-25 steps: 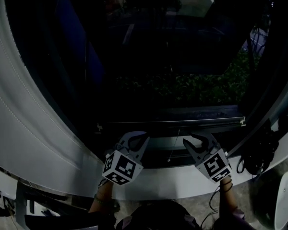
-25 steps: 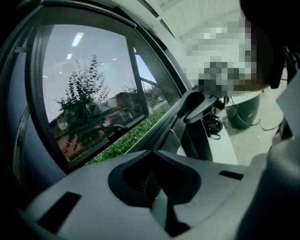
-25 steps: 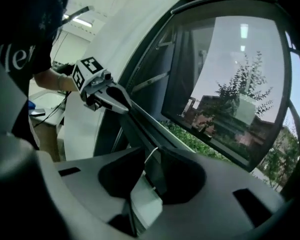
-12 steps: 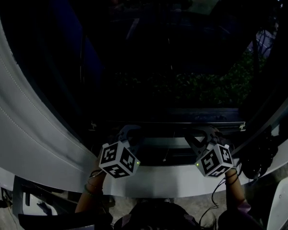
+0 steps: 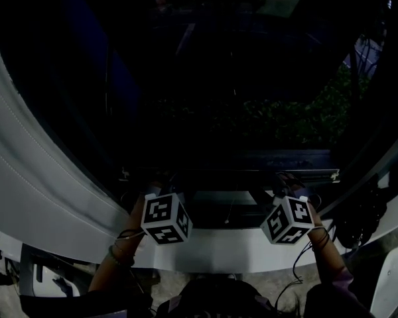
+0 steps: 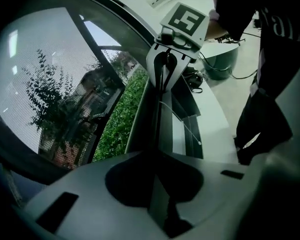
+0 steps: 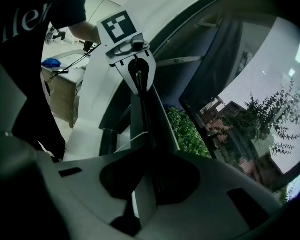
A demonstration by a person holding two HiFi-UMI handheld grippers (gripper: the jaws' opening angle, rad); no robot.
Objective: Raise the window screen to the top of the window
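Observation:
The window screen's dark bottom bar [image 5: 229,173] runs level just above the sill. My left gripper [image 5: 158,189] reaches its left part and my right gripper [image 5: 288,187] its right part; in the head view the dark hides the jaw tips. In the left gripper view the bar [image 6: 155,119] runs straight into my left gripper [image 6: 157,159], whose jaws are shut on it. The right gripper view shows the same: bar [image 7: 142,119] clamped in my right gripper [image 7: 147,159]. The mesh [image 6: 50,84] stretches above the bar, with trees and buildings behind it.
A white sill [image 5: 219,247] lies under the grippers and a white curved frame [image 5: 33,177] rises at the left. A thin pull cord [image 6: 182,126] hangs from the bar. Black cables [image 5: 358,217] sit at the right. A green hedge [image 5: 298,121] shows outside.
Both grippers stood open below the bar a second ago. They have moved up to the bar and shut on it; the marker cubes now face upward.

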